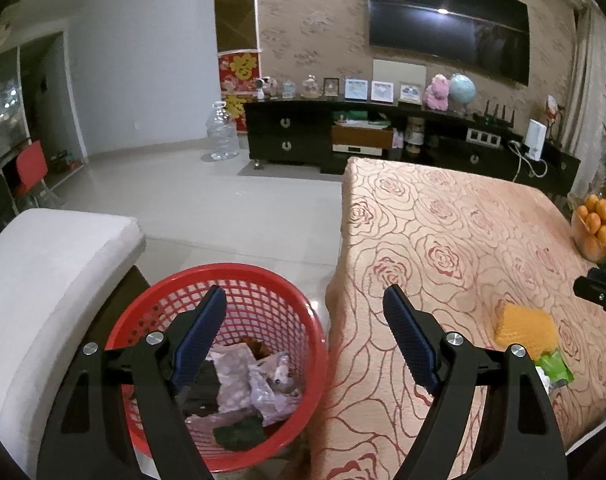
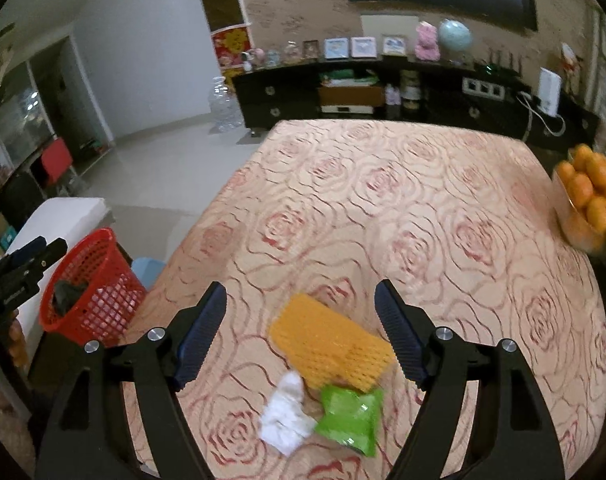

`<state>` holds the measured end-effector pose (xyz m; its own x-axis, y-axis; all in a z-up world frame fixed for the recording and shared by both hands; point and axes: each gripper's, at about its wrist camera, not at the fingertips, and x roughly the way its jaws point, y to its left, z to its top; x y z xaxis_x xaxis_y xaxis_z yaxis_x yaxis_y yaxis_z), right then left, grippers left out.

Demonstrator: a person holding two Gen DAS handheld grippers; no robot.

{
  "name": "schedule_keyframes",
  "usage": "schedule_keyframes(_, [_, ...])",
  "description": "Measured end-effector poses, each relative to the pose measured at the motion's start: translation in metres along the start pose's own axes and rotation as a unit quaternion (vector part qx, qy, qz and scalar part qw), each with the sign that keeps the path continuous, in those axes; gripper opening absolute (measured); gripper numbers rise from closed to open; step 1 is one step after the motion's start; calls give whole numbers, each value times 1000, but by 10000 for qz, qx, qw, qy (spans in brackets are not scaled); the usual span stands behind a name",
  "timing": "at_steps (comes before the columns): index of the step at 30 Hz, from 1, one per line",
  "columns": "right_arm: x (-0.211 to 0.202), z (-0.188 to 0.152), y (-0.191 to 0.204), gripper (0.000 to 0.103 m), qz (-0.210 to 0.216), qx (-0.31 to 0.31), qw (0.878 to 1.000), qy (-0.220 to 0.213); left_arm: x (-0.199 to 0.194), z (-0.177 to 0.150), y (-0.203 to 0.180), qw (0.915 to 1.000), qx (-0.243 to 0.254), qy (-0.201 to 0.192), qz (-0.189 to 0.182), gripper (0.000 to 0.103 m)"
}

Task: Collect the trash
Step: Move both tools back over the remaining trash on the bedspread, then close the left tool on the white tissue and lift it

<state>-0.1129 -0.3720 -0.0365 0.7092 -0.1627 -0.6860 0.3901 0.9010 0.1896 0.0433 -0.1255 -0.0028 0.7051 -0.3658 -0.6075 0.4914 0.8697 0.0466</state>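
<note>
Right gripper (image 2: 301, 300): black two-finger tool with blue ribbed pads, jaws spread wide and holding nothing, poised above three pieces of trash near the table's near edge. Left gripper (image 1: 305, 300): same build, jaws wide apart and empty, hanging over the red basket (image 1: 171, 280) off the table's left edge.

Table (image 2: 423, 208): covered in a peach cloth with a red rose-outline pattern.

Trash on the table, items close together:
- orange foam net (image 2: 331, 344), ribbed mesh sleeve, flattened, lying aslant;
- white tissue (image 2: 285, 416), crumpled, just nearer than the net;
- green wrapper (image 2: 349, 412), glossy and creased, touching the net's near end and beside the tissue. Its printing is too blurred to read.

Red basket: round plastic lattice bin on the floor between the table's left edge and a white cushioned seat (image 1: 43, 280). Contents: crumpled clear plastic, dark scraps, something green.

Oranges (image 2: 591, 196): piled in a clear bowl at the table's right edge.

Writing: a red wall hanging (image 1: 239, 70) bears a large gold Chinese character; no brand is legible anywhere.
</note>
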Motion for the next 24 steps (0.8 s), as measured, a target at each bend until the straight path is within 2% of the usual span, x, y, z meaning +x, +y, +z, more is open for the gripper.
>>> schedule_keyframes(6, [-5,-13,-33,76,-195,425,9989,89,7,-4,-24,9995,184,121,-214,78])
schedule_keyframes(12, [-9,-17,-50,76,-282,574,9979,86,11,-12,-65,9962,573,232,-616,78])
schedule_keyframes(17, [-13,-18,-58,76,-352,656,9972,54,15,-28,-107,9887,1013,387,-1037,78])
schedule_keyframes(24, [-16,-20,-71,76,-451,793,9958,47,19,-57,-163,9717,1554,684,-1640,78])
